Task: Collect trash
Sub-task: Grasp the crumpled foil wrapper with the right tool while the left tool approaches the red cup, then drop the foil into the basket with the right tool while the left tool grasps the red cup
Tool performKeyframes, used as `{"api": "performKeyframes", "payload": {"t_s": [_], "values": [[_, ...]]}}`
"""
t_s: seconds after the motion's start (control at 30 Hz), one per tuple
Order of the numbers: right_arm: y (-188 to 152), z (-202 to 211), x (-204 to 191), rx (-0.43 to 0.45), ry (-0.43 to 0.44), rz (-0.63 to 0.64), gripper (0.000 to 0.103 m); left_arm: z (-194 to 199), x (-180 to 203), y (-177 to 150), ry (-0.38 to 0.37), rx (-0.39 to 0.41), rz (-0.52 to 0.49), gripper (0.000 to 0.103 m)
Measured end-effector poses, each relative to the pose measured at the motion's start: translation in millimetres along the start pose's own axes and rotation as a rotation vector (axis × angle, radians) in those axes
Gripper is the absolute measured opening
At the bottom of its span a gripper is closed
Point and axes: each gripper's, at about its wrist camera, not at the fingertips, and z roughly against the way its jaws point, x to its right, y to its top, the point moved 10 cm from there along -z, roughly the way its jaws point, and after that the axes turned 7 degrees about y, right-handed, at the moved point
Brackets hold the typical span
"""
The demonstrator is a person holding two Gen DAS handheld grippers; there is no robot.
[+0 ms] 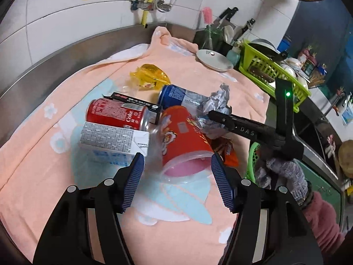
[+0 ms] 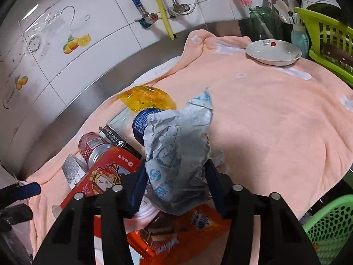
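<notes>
Trash lies piled on a peach towel (image 1: 66, 187): a red cola can (image 1: 114, 113), a white carton (image 1: 110, 141), a black box (image 1: 136, 103), a blue can (image 1: 176, 96), a yellow wrapper (image 1: 150, 77) and a red cup (image 1: 185, 137) lying on its side. My left gripper (image 1: 176, 176) is open, its pads either side of the cup's mouth. My right gripper (image 2: 176, 187) is shut on a crumpled silver-blue wrapper (image 2: 178, 145), held above an orange snack bag (image 2: 194, 227). The right gripper (image 1: 211, 116) also shows in the left wrist view, with the wrapper (image 1: 216, 101).
A green perforated basket (image 2: 331, 225) sits at the right, off the towel's edge. A white dish (image 2: 273, 52) and a lime dish rack (image 2: 328, 37) stand at the back right. A steel counter rim and tiled wall with pipes run behind.
</notes>
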Motion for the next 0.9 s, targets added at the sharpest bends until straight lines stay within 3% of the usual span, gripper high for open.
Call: {"api": "performKeyframes", "payload": {"t_s": [0.23,0.5,0.9], "values": [[-1,25,-3,0.040,0.022,-0.005,0.038,-3,10,2,-0.001,0.001,-0.015,0.063],[-5,76,-2,0.123,0.033,-0.011,0.037,-21,19,20,0.024,-0.011,-0.025,0.063],[-58,155,50,0.129,-0.103,-0.039,0.037,-76,26,27,0.044,-0.135,-0.031,0.063]]}}
